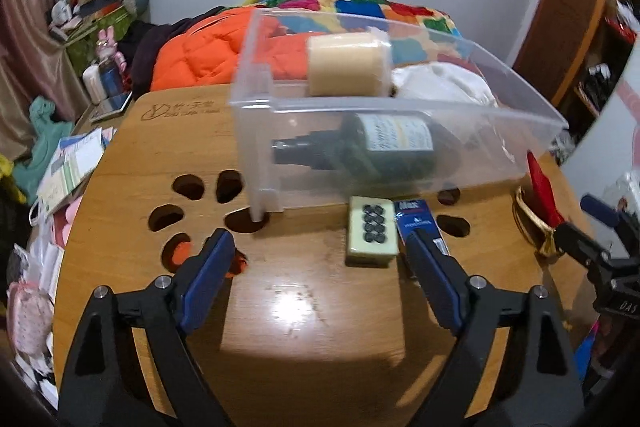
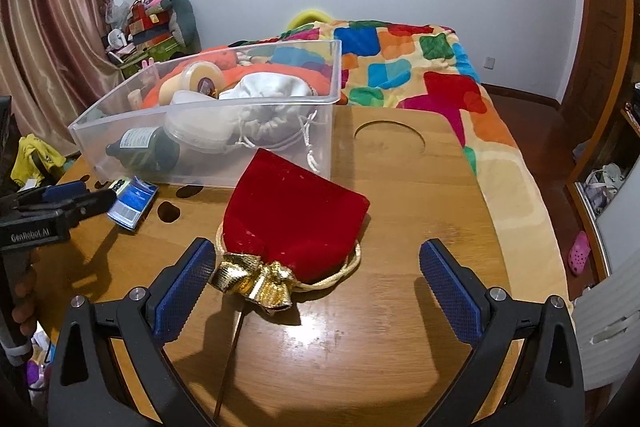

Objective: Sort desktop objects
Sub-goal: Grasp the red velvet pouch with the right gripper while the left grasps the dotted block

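A clear plastic bin stands on the wooden table. It holds a dark bottle, a cream jar and a white drawstring pouch. A mahjong tile and a blue card pack lie in front of the bin. My left gripper is open, just short of the tile. A red velvet pouch with a gold neck lies between the open fingers of my right gripper.
The table has paw-shaped cut-outs at the left and a round recess at the far right. A bed with a colourful blanket lies behind. Papers and clutter sit off the table's left edge.
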A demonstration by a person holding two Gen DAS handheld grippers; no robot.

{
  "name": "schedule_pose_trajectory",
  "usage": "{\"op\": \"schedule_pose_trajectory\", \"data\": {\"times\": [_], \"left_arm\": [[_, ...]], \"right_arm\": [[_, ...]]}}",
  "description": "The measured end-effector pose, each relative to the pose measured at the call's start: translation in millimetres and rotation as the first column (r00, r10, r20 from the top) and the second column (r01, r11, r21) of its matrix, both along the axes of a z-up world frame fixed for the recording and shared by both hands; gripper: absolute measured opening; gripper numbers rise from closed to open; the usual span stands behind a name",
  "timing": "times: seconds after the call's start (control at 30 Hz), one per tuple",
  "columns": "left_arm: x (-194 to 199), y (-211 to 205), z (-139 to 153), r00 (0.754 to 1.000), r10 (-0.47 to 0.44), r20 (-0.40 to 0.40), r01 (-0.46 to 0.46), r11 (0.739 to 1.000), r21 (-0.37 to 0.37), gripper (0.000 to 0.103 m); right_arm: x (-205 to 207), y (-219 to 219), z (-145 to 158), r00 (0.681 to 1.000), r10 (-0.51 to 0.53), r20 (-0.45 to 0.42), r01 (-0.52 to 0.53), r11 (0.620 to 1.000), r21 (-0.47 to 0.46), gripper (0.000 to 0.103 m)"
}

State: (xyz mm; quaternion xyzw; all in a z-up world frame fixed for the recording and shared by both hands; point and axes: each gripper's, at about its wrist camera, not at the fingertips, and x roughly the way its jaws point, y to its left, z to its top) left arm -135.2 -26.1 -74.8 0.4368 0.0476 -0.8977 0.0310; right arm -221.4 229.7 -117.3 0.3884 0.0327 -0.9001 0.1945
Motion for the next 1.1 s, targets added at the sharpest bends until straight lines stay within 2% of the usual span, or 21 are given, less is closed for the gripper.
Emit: {"op": "schedule_pose_trajectory", "data": {"times": [0.17, 0.27, 0.37, 0.43, 0.5, 0.63, 0.67, 0.7, 0.77, 0.83, 0.87, 0.97, 1.1], "left_arm": [[-9, 6, -2, 1.0, -0.013, 0.026, 0.014, 0.999, -0.041, 0.089], [-12, 7, -2, 0.999, -0.016, 0.029, 0.017, 0.998, -0.058, 0.087], [-13, 11, -1, 0.999, -0.028, 0.024, 0.029, 0.997, -0.072, 0.083], [-12, 13, 0, 0.999, -0.041, 0.019, 0.042, 0.996, -0.073, 0.077], [-13, 15, 1, 0.998, -0.054, 0.014, 0.054, 0.996, -0.065, 0.07], [-13, 16, 2, 0.997, -0.079, 0.003, 0.079, 0.996, -0.043, 0.051], [-12, 17, 2, 0.996, -0.086, 0.001, 0.086, 0.996, -0.04, 0.046], [-12, 18, 2, 0.996, -0.091, -0.004, 0.091, 0.995, -0.041, 0.043], [-11, 20, 2, 0.995, -0.103, -0.01, 0.103, 0.994, -0.045, 0.035], [-9, 22, 3, 0.994, -0.108, -0.016, 0.107, 0.993, -0.049, 0.027], [-8, 23, 3, 0.994, -0.108, -0.019, 0.106, 0.993, -0.054, 0.024], [-6, 22, 3, 0.994, -0.105, -0.025, 0.103, 0.993, -0.064, 0.024], [-3, 18, 2, 0.995, -0.099, -0.027, 0.097, 0.994, -0.051, 0.024]], "right_arm": [[-6, -10, -2, 1.0, 0.02, 0.005, -0.02, 1.0, 0.005, 0.101], [-13, -16, -4, 1.0, 0.028, 0.009, -0.028, 0.999, 0.028, 0.098], [-18, -18, -10, 0.997, 0.055, 0.046, -0.056, 0.998, 0.022, 0.073], [-19, -17, -14, 0.996, 0.056, 0.069, -0.057, 0.998, 0.013, 0.067], [-17, -13, -12, 0.997, 0.056, 0.051, -0.056, 0.998, -0.004, 0.06], [-15, -7, -10, 0.998, 0.052, 0.04, -0.05, 0.998, -0.032, 0.048], [-14, -5, -9, 0.998, 0.054, 0.039, -0.052, 0.998, -0.045, 0.04], [-14, -3, -7, 0.998, 0.056, 0.036, -0.054, 0.997, -0.062, 0.025], [-14, 2, -4, 0.996, 0.072, 0.053, -0.066, 0.992, -0.105, 0.022], [-12, 3, -2, 0.997, 0.061, 0.039, -0.057, 0.994, -0.097, 0.011], [-11, 3, -1, 0.997, 0.062, 0.04, -0.058, 0.994, -0.095, 0.012], [-5, 7, 5, 0.997, 0.067, 0.032, -0.062, 0.989, -0.137, 0.012], [2, 9, 16, 0.998, 0.068, 0.006, -0.067, 0.986, -0.15, 0.012]]}}
